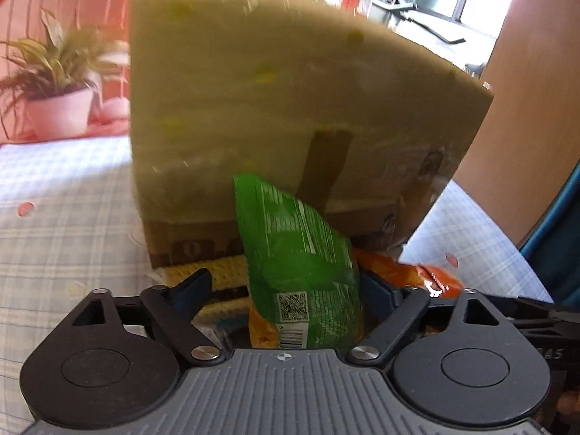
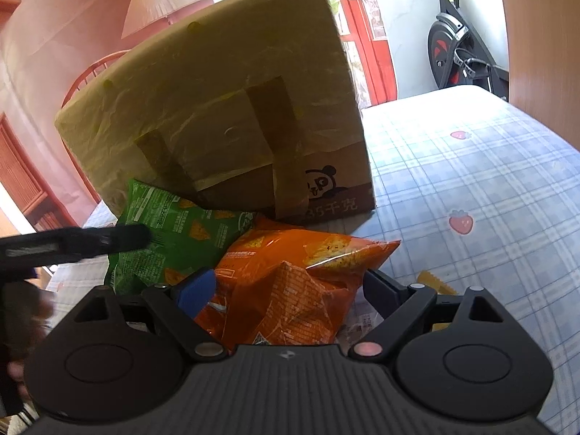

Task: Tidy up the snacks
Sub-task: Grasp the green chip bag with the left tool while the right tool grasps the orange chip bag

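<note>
Snacks lie heaped on a table spread with a blue-and-white checked cloth (image 2: 471, 181) printed with small strawberries, right against the foot of a big cardboard box (image 2: 224, 108). The box is wrapped in yellowish plastic, crossed with brown tape, and shows a panda drawing near its lower corner.

The left gripper (image 1: 286, 286) has a green snack bag (image 1: 301, 253) standing upright between its blue fingers (image 1: 194, 286). One finger sits just beside the bag on the right; the other stands clear on the left — so the fingers are apart and not yet clamped on it. Under and beside the green bag lie an orange snack bag (image 1: 431, 279) and a yellow packet (image 1: 217, 272) touching the box's base.

The right gripper (image 2: 290, 290) is also spread wide, with the orange snack bag (image 2: 290, 290) between its fingers (image 2: 197, 288); whether the pads press on the bag cannot be told. In this view the green bag (image 2: 174, 232) leans against the box, to the left of the orange one and touching it, and part of the left gripper's black frame (image 2: 72, 243) crosses in front of it.

A potted plant (image 1: 58, 87) stands on the far side of the table, and an exercise bike (image 2: 460, 50) stands beyond it.
</note>
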